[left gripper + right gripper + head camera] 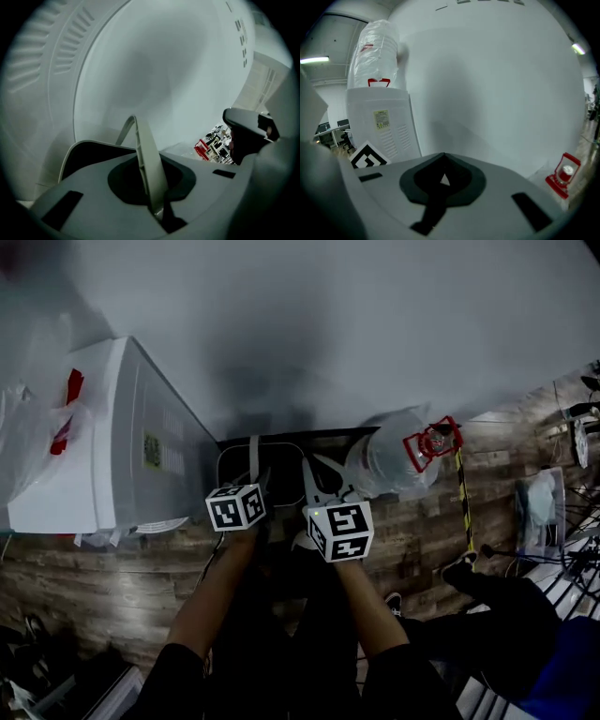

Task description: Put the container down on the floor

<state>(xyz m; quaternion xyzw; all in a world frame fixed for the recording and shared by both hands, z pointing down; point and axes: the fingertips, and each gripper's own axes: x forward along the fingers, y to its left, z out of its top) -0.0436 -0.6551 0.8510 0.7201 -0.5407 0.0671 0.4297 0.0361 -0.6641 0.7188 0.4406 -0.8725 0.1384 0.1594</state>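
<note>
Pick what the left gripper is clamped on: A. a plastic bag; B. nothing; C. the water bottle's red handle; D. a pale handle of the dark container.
D: the left gripper view shows the left gripper shut on a pale handle arching up from the container, while the water bottle lies apart at the right.

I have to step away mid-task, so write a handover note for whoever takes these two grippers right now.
Left gripper: shut on the pale grey handle strap of the dark rounded container.
Right gripper: jaws together on a pale sliver, probably the other strap; unsure.
Container: low against the white wall, beside the white appliance; whether it touches the wooden plank floor is unclear.
Done: both grippers at the handles.
Left: set it on the floor, then release.
</note>
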